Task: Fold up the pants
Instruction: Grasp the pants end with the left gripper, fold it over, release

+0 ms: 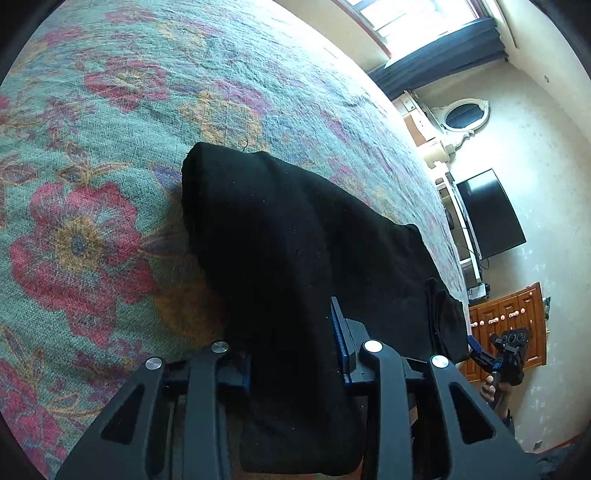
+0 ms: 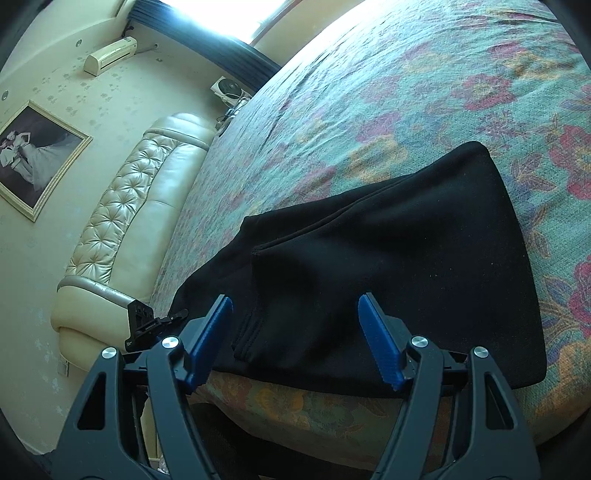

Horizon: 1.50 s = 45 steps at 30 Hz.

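Observation:
Black pants lie folded on a floral bedspread near the bed's front edge. My right gripper is open, its blue pads on either side of the pants' near hem, with nothing held. In the left wrist view the pants drape between the jaws of my left gripper; the jaws stand wide apart with thick cloth filling the gap and hiding the left pad. The right gripper also shows in the left wrist view, at the pants' far corner.
A cream tufted headboard runs along the left of the bed. A television, a wooden cabinet and a window stand beyond the bed. The floral bedspread stretches wide around the pants.

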Each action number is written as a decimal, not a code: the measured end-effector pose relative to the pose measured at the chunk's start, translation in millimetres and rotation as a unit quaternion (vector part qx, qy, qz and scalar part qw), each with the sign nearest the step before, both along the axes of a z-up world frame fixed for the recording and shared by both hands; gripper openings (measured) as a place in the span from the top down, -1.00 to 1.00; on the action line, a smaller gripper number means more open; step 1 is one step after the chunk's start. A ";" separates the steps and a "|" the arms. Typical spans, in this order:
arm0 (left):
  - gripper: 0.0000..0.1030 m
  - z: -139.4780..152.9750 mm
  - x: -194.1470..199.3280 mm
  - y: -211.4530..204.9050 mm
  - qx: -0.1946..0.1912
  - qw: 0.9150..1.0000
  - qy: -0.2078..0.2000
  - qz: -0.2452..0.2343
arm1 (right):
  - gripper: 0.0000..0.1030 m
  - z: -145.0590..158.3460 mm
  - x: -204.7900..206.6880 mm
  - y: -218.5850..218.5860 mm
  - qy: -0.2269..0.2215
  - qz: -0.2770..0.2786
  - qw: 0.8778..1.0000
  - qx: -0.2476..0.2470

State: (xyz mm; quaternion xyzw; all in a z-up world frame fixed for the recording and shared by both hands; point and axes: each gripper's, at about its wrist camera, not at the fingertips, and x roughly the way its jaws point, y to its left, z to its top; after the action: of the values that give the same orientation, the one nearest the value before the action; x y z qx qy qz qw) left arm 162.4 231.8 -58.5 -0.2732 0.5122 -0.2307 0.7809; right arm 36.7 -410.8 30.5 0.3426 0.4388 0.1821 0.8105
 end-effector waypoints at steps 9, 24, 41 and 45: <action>0.54 78.9 -3.8 -46.3 -0.016 0.998 -0.066 -0.018 | -0.37 24.3 -9.5 -14.0 -0.015 0.018 1.000 -0.019; 0.56 154.0 -24.3 -273.0 0.051 0.976 -0.137 -0.161 | -0.37 26.9 -47.0 -35.8 -0.010 0.039 0.999 0.017; 0.20 47.9 -31.8 -440.8 0.184 0.949 -0.105 -0.234 | -0.38 4.1 -54.9 -54.5 0.016 0.019 0.998 0.052; -0.35 67.3 -34.8 -445.2 0.102 0.961 -0.109 -0.235 | -0.38 3.4 -54.9 -59.3 0.015 0.012 0.998 0.058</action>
State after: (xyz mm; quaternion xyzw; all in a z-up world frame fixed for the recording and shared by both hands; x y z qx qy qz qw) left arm 127.5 -213.4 8.7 -0.0376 0.4948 -0.3825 0.7794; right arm -18.2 -470.2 33.9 0.3866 0.4440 0.2120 0.7801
